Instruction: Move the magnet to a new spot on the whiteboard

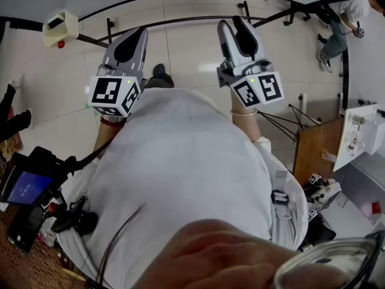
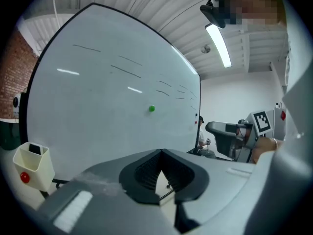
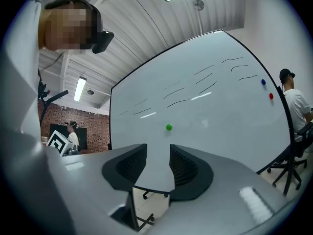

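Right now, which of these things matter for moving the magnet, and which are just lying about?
For the job:
green magnet, probably, since both grippers face it
whiteboard
left gripper, shut and empty
right gripper, open

Just lying about:
blue magnet
red magnet
cream holder box

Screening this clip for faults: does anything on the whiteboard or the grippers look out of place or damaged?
Nothing stands out. The green magnet sits on the whiteboard, which bears only faint pen strokes. Both grippers are empty and short of it: left gripper shut, right gripper open.
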The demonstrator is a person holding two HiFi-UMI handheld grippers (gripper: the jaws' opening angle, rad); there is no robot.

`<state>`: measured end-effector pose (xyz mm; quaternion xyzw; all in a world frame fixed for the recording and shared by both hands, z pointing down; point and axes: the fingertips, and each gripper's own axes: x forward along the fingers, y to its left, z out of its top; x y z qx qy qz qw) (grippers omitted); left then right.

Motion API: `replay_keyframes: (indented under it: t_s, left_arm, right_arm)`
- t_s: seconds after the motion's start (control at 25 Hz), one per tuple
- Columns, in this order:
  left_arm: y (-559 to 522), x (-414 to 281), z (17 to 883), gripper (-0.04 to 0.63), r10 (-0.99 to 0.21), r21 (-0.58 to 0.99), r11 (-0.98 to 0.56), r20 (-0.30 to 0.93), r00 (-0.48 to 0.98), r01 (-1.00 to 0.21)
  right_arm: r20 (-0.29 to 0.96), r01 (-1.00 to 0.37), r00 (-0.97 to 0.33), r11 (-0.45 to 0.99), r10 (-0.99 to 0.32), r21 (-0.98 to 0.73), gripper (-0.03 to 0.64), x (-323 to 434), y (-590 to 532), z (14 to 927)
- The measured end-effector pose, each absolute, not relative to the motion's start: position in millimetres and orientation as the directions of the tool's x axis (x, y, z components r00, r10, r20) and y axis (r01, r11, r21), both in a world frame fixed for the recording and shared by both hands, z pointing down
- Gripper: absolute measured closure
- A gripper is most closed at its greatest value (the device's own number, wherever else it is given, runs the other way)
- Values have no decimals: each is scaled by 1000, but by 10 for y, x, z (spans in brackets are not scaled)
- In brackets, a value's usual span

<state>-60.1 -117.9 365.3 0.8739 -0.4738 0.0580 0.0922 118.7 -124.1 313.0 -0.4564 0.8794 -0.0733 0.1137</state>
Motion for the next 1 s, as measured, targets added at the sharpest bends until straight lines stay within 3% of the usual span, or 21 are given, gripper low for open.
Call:
replay_keyframes:
  t_s: [0.32,0.56,0.76,1.0]
  left_arm:
    - [-2349,-1436,3697,589,-806,126,-551,176,565,-825]
    - [-2251,-1125,3571,589,-737,-3,-667,150,659,-745]
    - [-2215,-1174,3616,589,-744,42,-655,141,653,-755]
    - [-2201,-1160,3593,589,-756,74,-637,131,641,-767]
  right_arm:
    - [-165,-858,-441,468,-882,-212,463,458,-2384,2938]
    - [-174,-875,-416,445,-892,-191,463,488,-2474,2873]
    - [-155,-880,-415,439,-896,-180,463,394,-2392,2892]
    - [-135,-901,-425,433,-895,-28,460,345,-2383,2698]
